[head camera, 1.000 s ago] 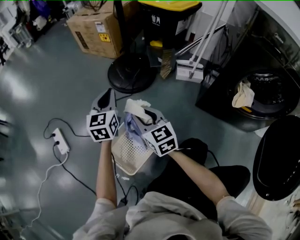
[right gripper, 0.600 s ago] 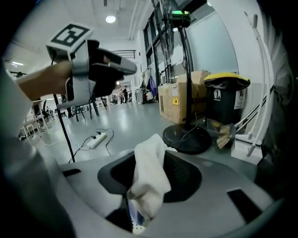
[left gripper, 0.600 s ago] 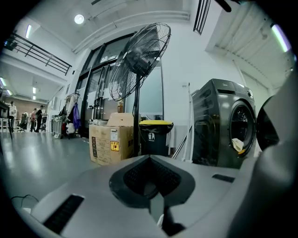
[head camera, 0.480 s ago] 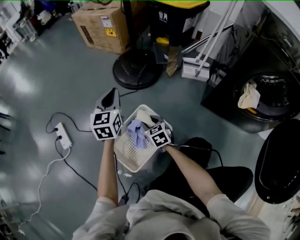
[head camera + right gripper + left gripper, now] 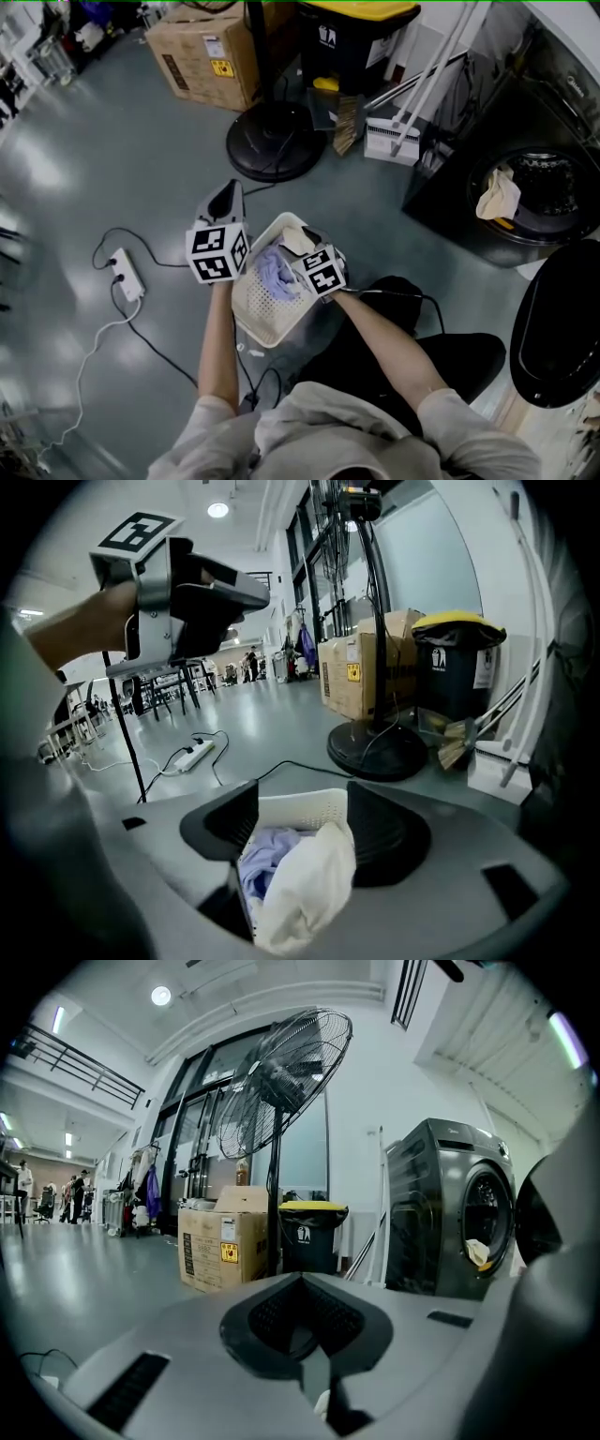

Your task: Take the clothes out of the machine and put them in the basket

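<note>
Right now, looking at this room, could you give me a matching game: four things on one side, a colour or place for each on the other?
1 basket
2 cream cloth
3 power strip
4 bin lid

A yellow
B hanging from the machine's drum
C lying on the floor at the left
D white perforated walls

Pairs: 1-D, 2-B, 3-C, 4-A

The basket (image 5: 255, 314) was white plastic, matt and pierced all over with small holes. In it lay a soft lavender cloth (image 5: 275, 270) and a cream cloth (image 5: 307, 885), both limp and creased. The floor (image 5: 112, 159) was smooth grey with a glossy shine. The washing machine (image 5: 436, 1213) had a dark metal casing with a dull sheen. The box (image 5: 197, 52) was matt brown cardboard, and the bin (image 5: 352, 47) was smooth black plastic.
</note>
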The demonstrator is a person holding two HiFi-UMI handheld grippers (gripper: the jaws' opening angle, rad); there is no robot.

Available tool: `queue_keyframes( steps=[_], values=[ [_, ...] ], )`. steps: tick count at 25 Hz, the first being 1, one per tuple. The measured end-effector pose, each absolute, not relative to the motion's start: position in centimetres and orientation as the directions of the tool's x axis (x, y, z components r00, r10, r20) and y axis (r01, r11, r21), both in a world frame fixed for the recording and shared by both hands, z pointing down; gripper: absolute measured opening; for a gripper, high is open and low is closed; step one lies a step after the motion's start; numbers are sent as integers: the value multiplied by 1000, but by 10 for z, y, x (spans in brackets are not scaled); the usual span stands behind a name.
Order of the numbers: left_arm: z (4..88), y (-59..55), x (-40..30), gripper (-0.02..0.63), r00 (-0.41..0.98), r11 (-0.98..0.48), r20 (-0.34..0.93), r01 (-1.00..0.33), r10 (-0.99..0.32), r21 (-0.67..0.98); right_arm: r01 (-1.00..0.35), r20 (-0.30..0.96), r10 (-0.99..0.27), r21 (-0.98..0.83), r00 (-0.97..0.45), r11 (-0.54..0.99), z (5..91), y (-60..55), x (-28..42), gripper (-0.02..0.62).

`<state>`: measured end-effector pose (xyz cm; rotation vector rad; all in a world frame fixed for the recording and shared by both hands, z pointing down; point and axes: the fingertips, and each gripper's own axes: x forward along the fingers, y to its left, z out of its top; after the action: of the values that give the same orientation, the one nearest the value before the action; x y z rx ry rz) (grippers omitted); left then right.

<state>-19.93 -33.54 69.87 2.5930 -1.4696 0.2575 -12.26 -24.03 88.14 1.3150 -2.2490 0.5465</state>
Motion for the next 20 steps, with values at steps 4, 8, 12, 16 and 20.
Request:
queue_keyframes(
  steps=[4,8,12,16,20],
  values=[
    [700,-336,-191,20,518,-521,223,-852,-826,52,-905,534,-755,-51,-381,421,853,-256,-99,177],
    [698,-337,-168,20,551,-554,220,-831,-805,55,-924,472,-811,-22,-347,382,814,-273,-65,43],
    [697,-335,-139,20,591,-594,219,-802,-777,56,-938,416,-854,9,-312,347,781,-280,-29,25],
    [697,-332,-108,19,631,-636,222,-769,-743,57,-962,371,-897,33,-240,271,759,-279,16,25],
    [696,-326,-66,18,681,-688,220,-723,-698,56,-985,338,-930,42,-146,170,740,-271,73,25]
  ],
)
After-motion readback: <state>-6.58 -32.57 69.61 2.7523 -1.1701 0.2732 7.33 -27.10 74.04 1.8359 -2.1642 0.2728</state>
